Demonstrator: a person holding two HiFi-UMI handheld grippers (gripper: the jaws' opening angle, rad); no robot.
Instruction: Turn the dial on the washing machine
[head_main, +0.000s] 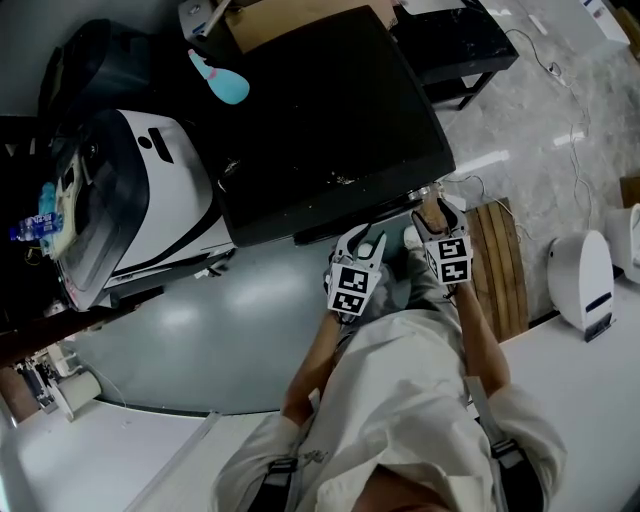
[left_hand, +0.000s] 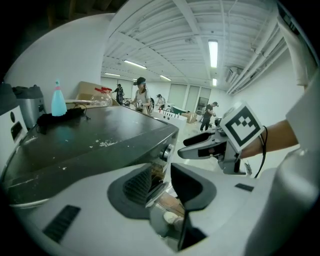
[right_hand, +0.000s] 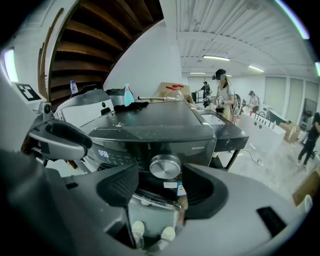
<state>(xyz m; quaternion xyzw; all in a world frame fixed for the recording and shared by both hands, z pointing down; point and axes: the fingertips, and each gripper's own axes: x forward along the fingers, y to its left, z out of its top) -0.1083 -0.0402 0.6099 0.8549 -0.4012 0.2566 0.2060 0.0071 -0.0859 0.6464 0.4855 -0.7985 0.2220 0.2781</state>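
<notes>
R gripper (right_hand: 160, 186) jaws apart, dial (right_hand: 164, 166) facing it, axis horiz

Open test hall: ceiling strip light (left_hand: 213, 52), distant workers (left_hand: 141, 92)

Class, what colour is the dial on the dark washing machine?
Silver, with a brushed-metal look; the dial shows best in the right gripper view.

Teal bottle (head_main: 222, 82) near cardboard box (head_main: 290, 18); white appliance (head_main: 165, 190) left; wooden slats (head_main: 497, 268), possibly pallet, right.
</notes>
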